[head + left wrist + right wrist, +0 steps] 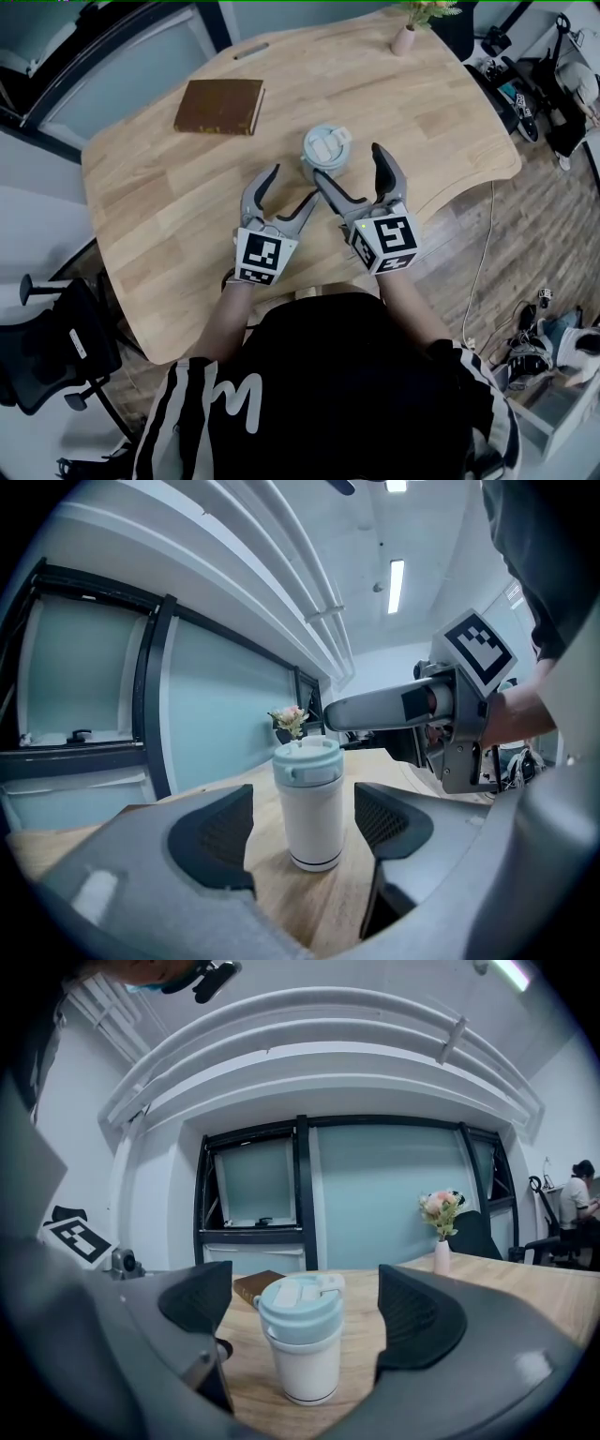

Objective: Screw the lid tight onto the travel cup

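One travel cup [326, 161] stands upright on the wooden table [169, 206], with its pale blue lid [300, 1305] seated on top. Whether the lid is fully tight cannot be told. Just on the person's side of the cup, the right gripper [349, 162] has its jaws spread wide. They frame the cup with a clear gap on each side and grip nothing. To the left of the cup, the left gripper [293, 184] is likewise spread and empty, its tips short of the cup. Beyond the cup to the left lies a brown book [219, 106]. Beyond it to the right stands a small vase of flowers [405, 37].
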Tool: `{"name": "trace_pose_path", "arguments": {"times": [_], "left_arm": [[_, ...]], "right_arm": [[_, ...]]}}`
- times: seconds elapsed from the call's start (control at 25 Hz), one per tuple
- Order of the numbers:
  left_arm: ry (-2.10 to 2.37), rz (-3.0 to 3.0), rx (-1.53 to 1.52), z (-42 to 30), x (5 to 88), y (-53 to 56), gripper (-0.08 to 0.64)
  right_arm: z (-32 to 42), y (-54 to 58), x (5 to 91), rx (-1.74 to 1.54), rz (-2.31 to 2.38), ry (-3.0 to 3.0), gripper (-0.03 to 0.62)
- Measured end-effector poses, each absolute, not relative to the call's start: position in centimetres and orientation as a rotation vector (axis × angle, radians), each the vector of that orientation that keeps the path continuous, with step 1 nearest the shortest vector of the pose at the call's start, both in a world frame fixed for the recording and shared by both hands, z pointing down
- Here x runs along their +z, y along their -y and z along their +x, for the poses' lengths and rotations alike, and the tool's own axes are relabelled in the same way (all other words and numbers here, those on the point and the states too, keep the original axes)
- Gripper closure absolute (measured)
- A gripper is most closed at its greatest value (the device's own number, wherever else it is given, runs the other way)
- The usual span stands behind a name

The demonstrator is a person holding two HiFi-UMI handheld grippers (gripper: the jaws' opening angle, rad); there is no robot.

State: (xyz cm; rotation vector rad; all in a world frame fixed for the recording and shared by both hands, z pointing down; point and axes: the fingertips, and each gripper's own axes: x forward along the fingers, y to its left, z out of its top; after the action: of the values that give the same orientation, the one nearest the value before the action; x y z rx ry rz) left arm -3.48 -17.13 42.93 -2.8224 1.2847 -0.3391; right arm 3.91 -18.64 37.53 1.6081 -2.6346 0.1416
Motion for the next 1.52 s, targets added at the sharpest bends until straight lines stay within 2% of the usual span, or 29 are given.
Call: {"name": "trace_pose_path", "arguments": {"times": [1.04,1.16,1.52], "left_arm": [[-1.368,-2.836,-0.190,-6.5,39.6,12.5,0.218],[-1.379,-2.840,-0.176,-6.8,39.4,12.0,0.218],[-1.459,-2.799,-0.136,-6.2,38.2,11.2,0.222]], "right_arm": [[4.1,12.1,36.6,0.133,1.647,2.647,0.135],[4.2,11.5,36.4,0.117,1.644,2.661,0.149],[5.4,10.0,36.2,0.117,1.591,2.702,0.260]]}}
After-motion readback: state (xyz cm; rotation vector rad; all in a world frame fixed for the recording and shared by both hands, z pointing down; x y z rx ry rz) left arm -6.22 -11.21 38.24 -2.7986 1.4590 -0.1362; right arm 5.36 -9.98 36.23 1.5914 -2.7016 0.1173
